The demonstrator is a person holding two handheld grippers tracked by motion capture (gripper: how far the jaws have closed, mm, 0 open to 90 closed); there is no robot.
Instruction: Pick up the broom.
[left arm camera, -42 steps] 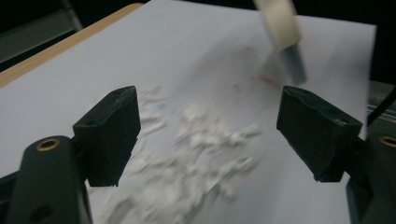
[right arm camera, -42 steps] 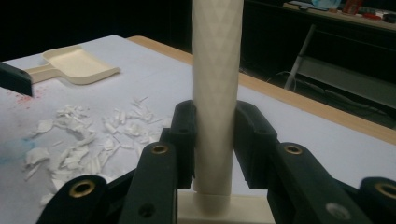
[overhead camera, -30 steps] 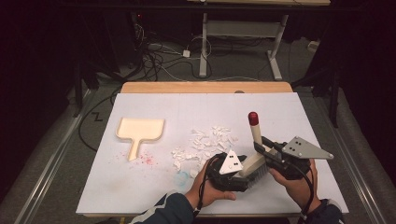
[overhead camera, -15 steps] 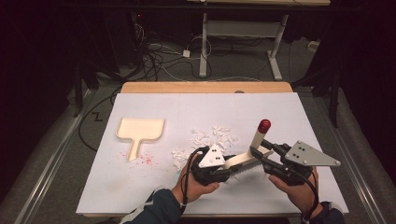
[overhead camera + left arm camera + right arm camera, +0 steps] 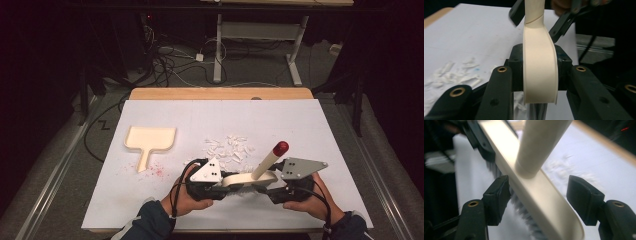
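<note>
A cream hand brush (image 5: 247, 178) lies low over the white worktop (image 5: 320, 130), its head clenched in the left gripper (image 5: 223, 181) — the right gripper (image 5: 270, 187), jaws released, straddles its far end, likely handing it over to sweep the paper scraps (image 5: 227, 148).

A cream dustpan (image 5: 150, 140) lies near the table's (image 5: 310, 120) left edge, red specks (image 5: 159, 171) beside its handle. Cables (image 5: 170, 60) sprawl on the floor beyond the far edge.
</note>
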